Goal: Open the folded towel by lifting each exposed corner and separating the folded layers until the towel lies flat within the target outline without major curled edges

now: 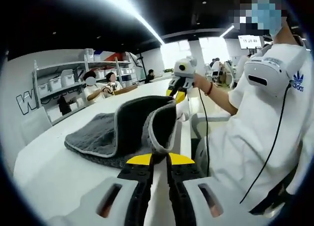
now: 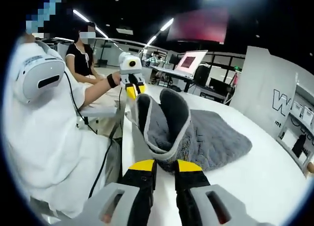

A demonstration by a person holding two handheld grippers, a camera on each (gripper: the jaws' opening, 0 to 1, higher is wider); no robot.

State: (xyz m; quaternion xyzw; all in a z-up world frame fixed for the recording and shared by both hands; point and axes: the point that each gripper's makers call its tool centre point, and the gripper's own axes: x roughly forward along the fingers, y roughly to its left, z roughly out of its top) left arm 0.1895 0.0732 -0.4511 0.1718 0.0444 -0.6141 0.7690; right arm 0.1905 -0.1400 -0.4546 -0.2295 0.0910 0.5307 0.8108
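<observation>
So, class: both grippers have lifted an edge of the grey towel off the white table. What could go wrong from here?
1. Each gripper, left and right, appears to pinch only the pale trim of the towel; pulling apart may slip the hem free.
2. The raised edge curls over in a loop, so it could land curled.
3. The lift happens near the table edge beside the person, so the towel may slide off.

Bright ceiling light strips [image 1: 128, 9] glare against a dark ceiling; the white surface [image 1: 73, 182] is evenly lit with soft shadows. Fisheye bending curves the edges, and background detail blurs.
</observation>
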